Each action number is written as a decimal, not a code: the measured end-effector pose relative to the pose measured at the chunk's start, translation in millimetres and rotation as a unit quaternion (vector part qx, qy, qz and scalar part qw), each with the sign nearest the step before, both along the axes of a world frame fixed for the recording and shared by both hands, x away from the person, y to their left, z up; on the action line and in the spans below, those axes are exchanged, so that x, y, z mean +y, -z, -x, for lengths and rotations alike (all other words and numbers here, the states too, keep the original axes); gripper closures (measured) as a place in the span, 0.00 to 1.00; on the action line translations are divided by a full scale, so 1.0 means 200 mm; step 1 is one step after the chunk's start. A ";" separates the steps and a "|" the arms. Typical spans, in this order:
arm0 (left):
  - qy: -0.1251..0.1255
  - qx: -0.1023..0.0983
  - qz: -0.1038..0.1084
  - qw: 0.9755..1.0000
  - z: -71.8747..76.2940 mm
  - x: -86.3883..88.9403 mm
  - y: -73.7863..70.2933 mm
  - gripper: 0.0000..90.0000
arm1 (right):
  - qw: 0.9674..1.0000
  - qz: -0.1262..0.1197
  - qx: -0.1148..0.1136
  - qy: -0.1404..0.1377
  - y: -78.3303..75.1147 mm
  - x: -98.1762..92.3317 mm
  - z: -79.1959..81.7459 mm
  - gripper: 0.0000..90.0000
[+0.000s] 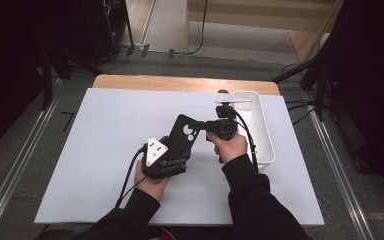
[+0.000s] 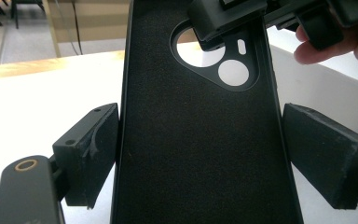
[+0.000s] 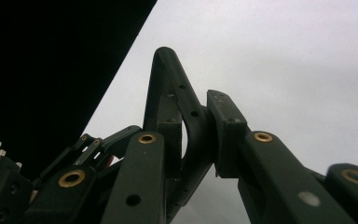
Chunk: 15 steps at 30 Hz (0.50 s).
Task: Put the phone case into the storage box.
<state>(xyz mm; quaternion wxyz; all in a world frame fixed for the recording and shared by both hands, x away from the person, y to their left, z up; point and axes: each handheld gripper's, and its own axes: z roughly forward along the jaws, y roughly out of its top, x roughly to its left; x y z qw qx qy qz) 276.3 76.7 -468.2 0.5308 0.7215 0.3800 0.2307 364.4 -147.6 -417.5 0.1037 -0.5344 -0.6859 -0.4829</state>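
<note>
The left gripper [image 1: 172, 161] is clamped across the width of a black phone case [image 1: 181, 136]: in the left gripper view its two pads [image 2: 92, 151] are pressed against the case's [image 2: 196, 140] long side walls near the lower end, with the soft inner lining turned toward the camera. The right gripper [image 1: 200, 125] is closed down tight on the case's upper end, beside the camera cutout [image 2: 216, 58]; in the right gripper view the thin rim [image 3: 175, 107] of the case is seen pinched edge-on between the jaws.

The case is held clear above the white table [image 1: 105, 150], between the two hands. Its long axis runs from the left gripper up and away toward the far right, and the right gripper comes in across that axis from the right side. So the case is gripped at both ends, the lower end broadside and the upper corner by its edge.

A white bin [image 1: 265, 135] stands on the table just to the right, nearest the right hand [image 1: 231, 146]. Any peeling or flexing of the case would be judged to turn on the right gripper's hold at the rim, with the left serving as the anchor.
</note>
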 end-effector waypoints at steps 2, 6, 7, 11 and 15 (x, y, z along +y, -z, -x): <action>0.000 -0.002 -0.001 1.000 0.00 0.00 0.00 0.15 | 1.000 -0.003 0.002 0.000 -0.01 0.00 0.00 0.83; 0.008 0.010 -0.004 1.000 -0.01 0.00 -0.01 0.14 | 1.000 -0.004 -0.001 -0.003 -0.02 0.00 0.01 0.83; 0.010 0.014 -0.002 1.000 -0.01 0.00 -0.01 0.13 | 1.000 -0.002 -0.002 -0.004 -0.02 0.00 0.01 0.83; 0.015 0.026 -0.007 1.000 -0.03 0.01 -0.04 0.06 | 1.000 0.012 -0.007 -0.004 -0.03 0.01 0.02 0.83; 0.026 0.049 0.001 0.998 -0.04 0.03 -0.07 0.06 | 1.000 0.018 -0.013 0.000 -0.04 0.00 0.02 0.83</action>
